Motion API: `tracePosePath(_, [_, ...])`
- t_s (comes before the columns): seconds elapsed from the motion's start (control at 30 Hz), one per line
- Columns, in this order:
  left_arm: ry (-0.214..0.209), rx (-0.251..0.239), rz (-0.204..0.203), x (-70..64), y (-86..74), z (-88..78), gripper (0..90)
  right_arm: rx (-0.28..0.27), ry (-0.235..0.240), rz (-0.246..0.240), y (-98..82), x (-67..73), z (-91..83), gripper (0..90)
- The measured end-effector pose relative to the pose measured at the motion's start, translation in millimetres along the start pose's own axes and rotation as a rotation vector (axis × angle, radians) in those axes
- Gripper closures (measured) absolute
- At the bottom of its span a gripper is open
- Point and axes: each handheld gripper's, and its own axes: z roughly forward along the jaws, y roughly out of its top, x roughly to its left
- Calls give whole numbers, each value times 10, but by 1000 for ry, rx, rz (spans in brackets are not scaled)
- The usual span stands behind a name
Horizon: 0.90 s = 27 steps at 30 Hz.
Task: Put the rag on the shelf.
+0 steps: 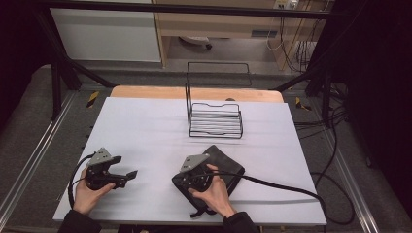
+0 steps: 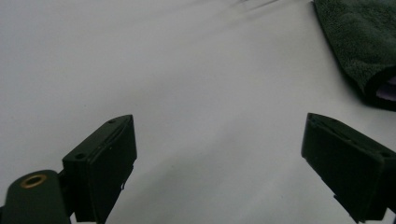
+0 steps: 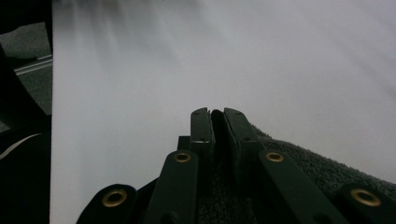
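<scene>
Two grippers sit low over the white table (image 1: 145, 126). High view has the wire rack (image 1: 214, 119) standing at the far middle with, as far as the thin wires let me tell, nothing in it. Left gripper view has the left gripper (image 2: 219, 154) with jaws spread wide over bare table, holding nothing; dark towel (image 2: 359, 42) off to its upper right. Right gripper (image 3: 217, 116) has jaws pinched together on the towel's edge, near the front of the table; the hand (image 1: 214, 191) grips it from behind, angled left.
</scene>
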Motion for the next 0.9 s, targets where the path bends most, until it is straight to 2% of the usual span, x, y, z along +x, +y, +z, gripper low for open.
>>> tracePosePath(0.13, [-1, 0, 0, -1, 2, 0, 105, 10, 24, -16, 5, 58, 91, 829])
tracePosePath(0.3, [-3, 0, -8, -2, 2, 5, 107, 33, 24, -21, -27, 90, 171, 817])
tracePosePath(0.33, [-6, 3, -8, -2, 5, 3, 108, 26, 26, -10, -38, 91, 186, 779])
tracePosePath(0.37, [-8, 3, -9, -4, 7, 2, 108, 26, 26, -10, -38, 91, 186, 779])
tracePosePath(0.4, [-8, 2, -12, -9, 10, 2, 110, 17, 43, 3, -36, 86, 183, 690])
tracePosePath(0.43, [-10, 0, -18, -16, 14, 3, 110, 17, 43, 3, -36, 86, 183, 690])
tracePosePath(0.47, [-14, 1, -19, -21, 19, -1, 110, 10, 47, 12, -32, 89, 172, 643])
tracePosePath(0.5, [-14, 3, -19, -28, 24, -6, 110, -2, 42, 13, -19, 91, 124, 558])
tracePosePath(0.53, [-14, 0, -23, -38, 31, -10, 110, -2, 42, 13, -19, 91, 124, 558])
tracePosePath(0.63, [-18, 2, -19, -72, 59, -20, 111, -42, 9, 30, -13, 42, -35, 481])
tracePosePath(0.67, [-19, 1, -21, -84, 68, -21, 115, -53, -36, 48, -47, -38, -182, 454])
tracePosePath(0.7, [-20, -2, -22, -99, 77, -19, 115, -53, -36, 48, -47, -38, -182, 454])
tracePosePath(0.73, [-20, 4, -20, -112, 89, -17, 121, -53, -66, 58, -82, -91, -264, 454])
tracePosePath(0.77, [-19, 7, -14, -127, 101, -15, 127, -55, -139, 92, -185, -213, -434, 462])
tracePosePath(0.8, [-24, 9, -12, -144, 113, -13, 127, -55, -139, 92, -185, -213, -434, 462])
tracePosePath(0.9, [-40, 23, -17, -208, 158, 6, 147, -68, -245, 182, -396, -397, -713, 497])
